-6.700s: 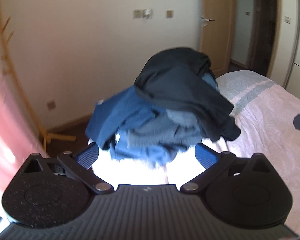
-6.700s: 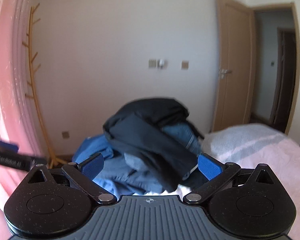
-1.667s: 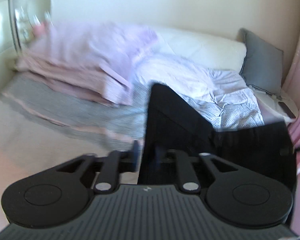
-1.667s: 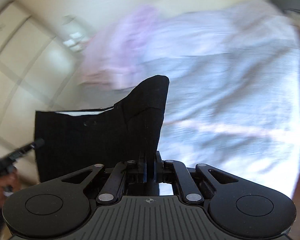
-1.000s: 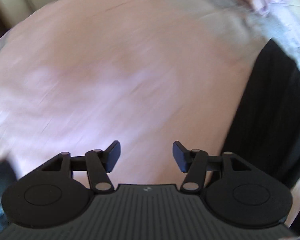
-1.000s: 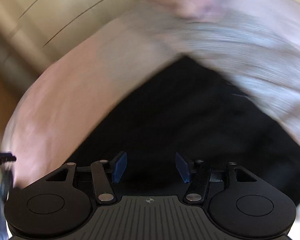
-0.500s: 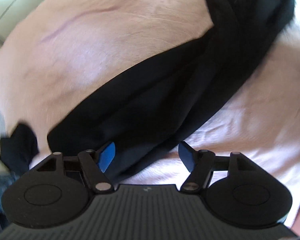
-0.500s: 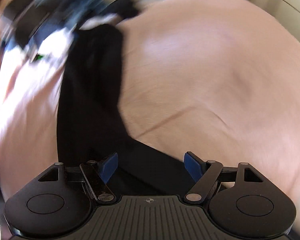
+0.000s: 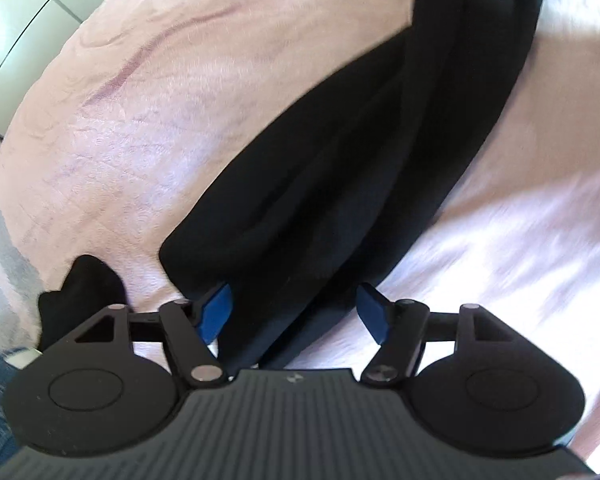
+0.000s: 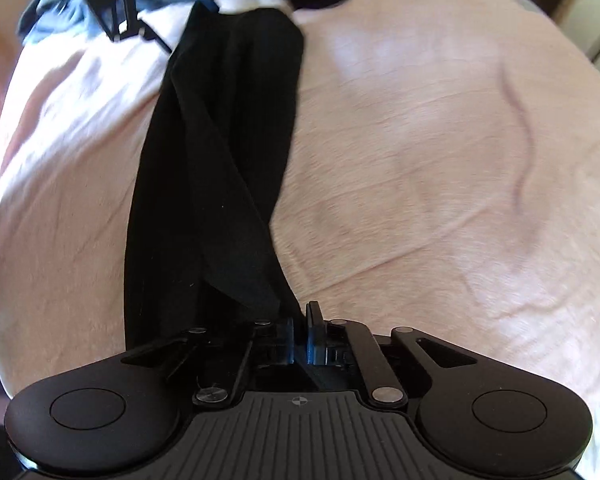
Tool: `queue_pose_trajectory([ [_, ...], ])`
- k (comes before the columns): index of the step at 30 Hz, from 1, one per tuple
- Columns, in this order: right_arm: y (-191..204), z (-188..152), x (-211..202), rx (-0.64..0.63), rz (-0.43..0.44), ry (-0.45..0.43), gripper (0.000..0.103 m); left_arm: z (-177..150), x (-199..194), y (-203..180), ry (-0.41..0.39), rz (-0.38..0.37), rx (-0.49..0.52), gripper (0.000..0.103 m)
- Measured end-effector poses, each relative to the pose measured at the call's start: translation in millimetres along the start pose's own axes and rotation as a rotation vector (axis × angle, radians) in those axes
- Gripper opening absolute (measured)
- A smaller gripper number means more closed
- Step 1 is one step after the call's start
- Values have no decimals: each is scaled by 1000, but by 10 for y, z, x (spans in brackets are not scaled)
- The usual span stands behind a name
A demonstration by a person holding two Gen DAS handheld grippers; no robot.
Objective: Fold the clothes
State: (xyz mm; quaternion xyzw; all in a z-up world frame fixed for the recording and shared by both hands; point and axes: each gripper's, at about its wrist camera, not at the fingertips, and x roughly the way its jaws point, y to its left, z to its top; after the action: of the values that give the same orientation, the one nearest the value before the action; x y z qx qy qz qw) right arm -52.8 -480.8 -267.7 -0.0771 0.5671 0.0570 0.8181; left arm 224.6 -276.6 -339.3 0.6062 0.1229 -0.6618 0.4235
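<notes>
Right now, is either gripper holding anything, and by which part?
The right gripper is shut on one end of the black garment. The left gripper is open around the other end, holding nothing.

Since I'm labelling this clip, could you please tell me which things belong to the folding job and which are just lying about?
In the job:
black garment
right tongs, shut on its end
left tongs, open astride its other end

Lying about:
pile of blue clothes
pink bedspread

Black gripper (image 9: 296, 312), seemingly blue-padded fingers (image 9: 216, 312)
</notes>
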Motion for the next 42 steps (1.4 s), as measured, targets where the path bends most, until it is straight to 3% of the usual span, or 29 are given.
queue_pose_trajectory([
  [2, -3, 3, -14, 26, -8, -10, 3, -10, 30, 42, 20, -22, 26, 13],
  [4, 16, 38, -30, 39, -18, -16, 3, 12, -66, 121, 7, -17, 23, 5],
  [11, -331, 147, -504, 164, -91, -123, 1, 187, -822, 930, -97, -80, -303, 3],
  [15, -741, 349, -634, 154, -167, -178, 1, 495, -780, 1458, -68, -30, -383, 5],
  [17, -1031, 478, -490, 167, -203, -198, 2, 605, -525, 1713, -8, 10, -452, 24],
  [19, -1296, 581, -288, 193, -241, -193, 4, 655, -286, 1832, 54, 89, -487, 31],
  [20, -1415, 619, -159, 214, -261, -178, 12, 675, -174, 1877, 84, 132, -499, 31],
  [21, -1425, 607, -134, 235, -273, -186, 43, 681, -109, 1877, 101, 163, -500, 31],
  [22, -1433, 592, -114, 256, -284, -195, 60, 663, -111, 1810, 98, 171, -496, 32],
  [23, -1440, 578, -93, 277, -295, -204, 60, 634, -137, 1719, 86, 169, -493, 36],
  [26, -1282, 414, -121, 340, -270, -224, 60, 497, -259, 1290, 55, 128, -463, 46],
  [30, -767, 14, -194, 391, -188, -161, 60, 270, -397, 543, 91, 46, -315, 63],
  [33, -285, -283, -232, 422, -134, -95, 60, 58, -327, 207, 152, -44, -365, 66],
  [36, 101, -488, -242, 474, -101, -31, 60, -12, -236, 0, 118, 18, -293, 65],
  [38, 312, -601, -313, 497, -108, -4, 60, 0, -129, -204, 95, 86, -92, 65],
  [40, 493, -687, -400, 515, -114, 14, 60, 22, -7, -387, 83, 130, 98, 57],
  [41, 560, -709, -417, 524, -119, 19, 60, 31, 55, -428, 89, 117, 134, 33],
  [42, 626, -730, -433, 532, -124, 23, 60, 39, 104, -468, 99, 96, 167, 19],
])
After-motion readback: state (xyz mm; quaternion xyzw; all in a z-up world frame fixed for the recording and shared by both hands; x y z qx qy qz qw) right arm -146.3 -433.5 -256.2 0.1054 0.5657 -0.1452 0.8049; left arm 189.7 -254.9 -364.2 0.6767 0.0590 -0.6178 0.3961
